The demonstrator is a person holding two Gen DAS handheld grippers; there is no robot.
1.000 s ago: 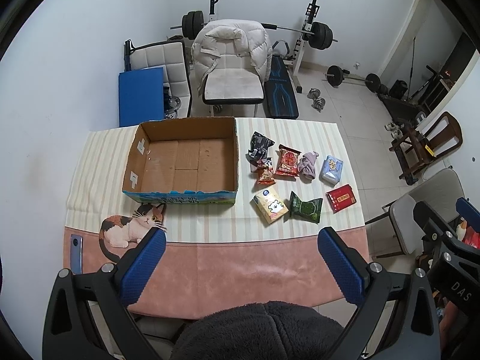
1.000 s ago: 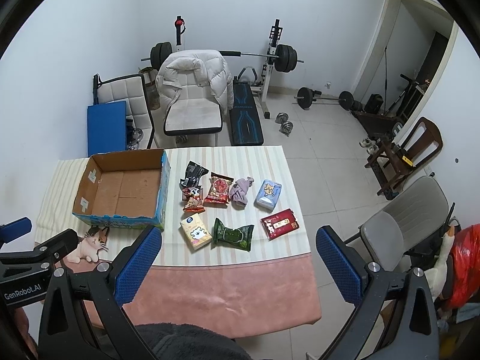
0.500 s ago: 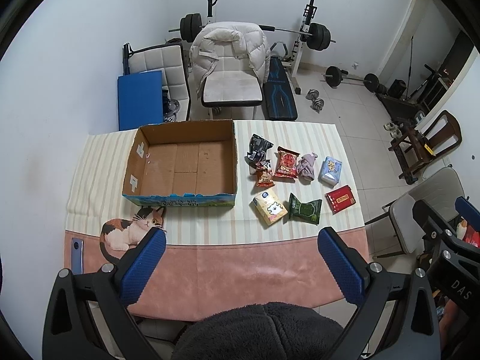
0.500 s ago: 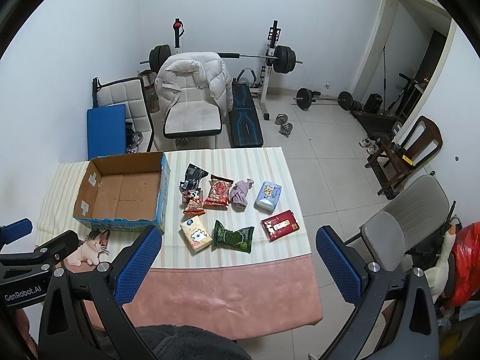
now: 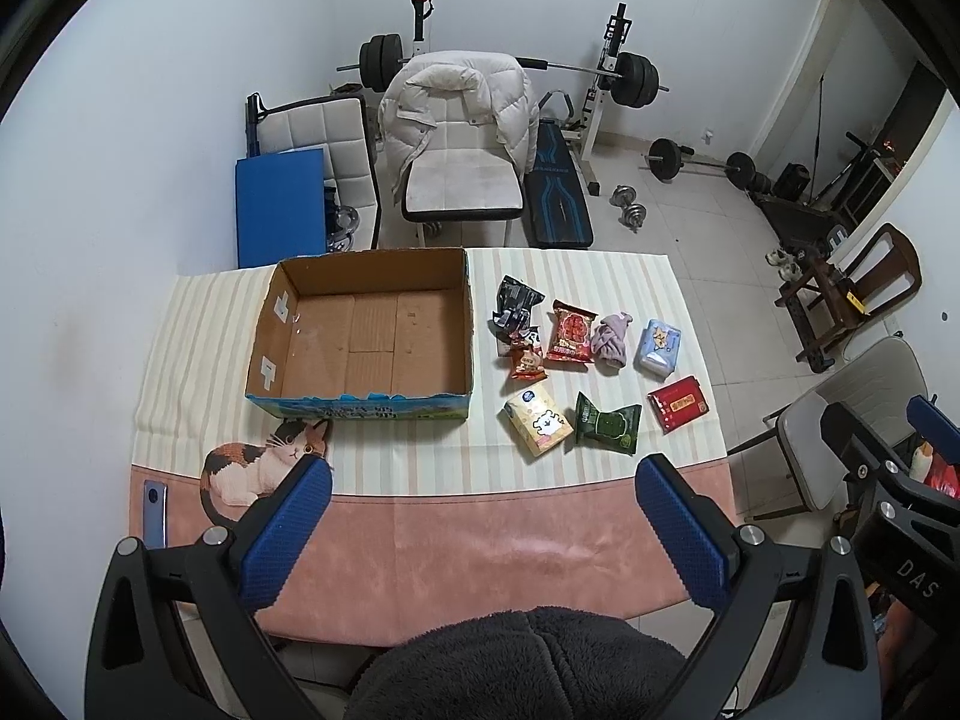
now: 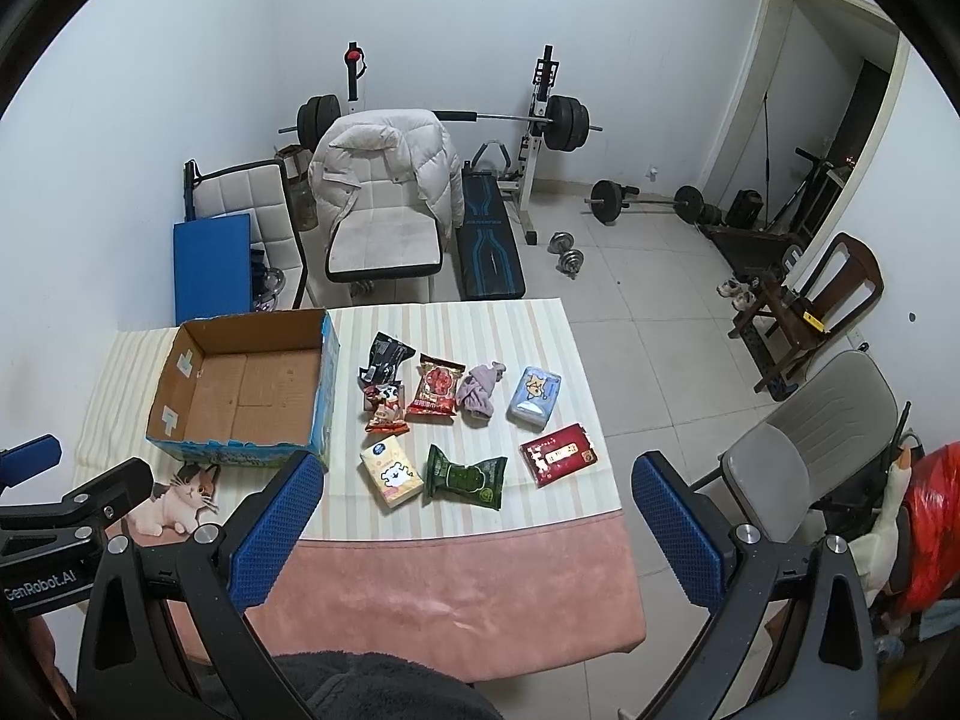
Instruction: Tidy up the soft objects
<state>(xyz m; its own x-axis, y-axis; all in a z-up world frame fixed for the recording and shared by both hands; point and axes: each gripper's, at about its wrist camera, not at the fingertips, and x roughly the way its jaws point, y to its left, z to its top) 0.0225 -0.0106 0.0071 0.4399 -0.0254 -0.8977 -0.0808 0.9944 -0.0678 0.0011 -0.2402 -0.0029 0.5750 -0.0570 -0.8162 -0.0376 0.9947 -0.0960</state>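
Note:
An open empty cardboard box [image 5: 360, 336] [image 6: 240, 390] stands on the left of the table. To its right lie several soft packs: a black bag [image 5: 515, 300], a red snack bag [image 5: 571, 333], a purple cloth [image 5: 612, 341], a light blue tissue pack [image 5: 660, 347], a small orange bag [image 5: 528, 360], a yellow tissue pack [image 5: 538, 420], a green bag [image 5: 607, 423] and a red pack [image 5: 678, 404]. My left gripper [image 5: 483, 531] and right gripper [image 6: 480, 525] are both open and empty, held high above the table's near edge.
The table has a striped cloth [image 5: 204, 348] with a pink front band [image 5: 480, 546] and a cat picture [image 5: 258, 468]. A phone [image 5: 155, 510] lies at the front left. A chair with a white jacket [image 5: 459, 138] stands behind; a grey chair [image 6: 804, 438] stands right.
Both grippers have risen and drawn back slightly, so the table looks a little smaller and farther. Nothing on the table has moved.

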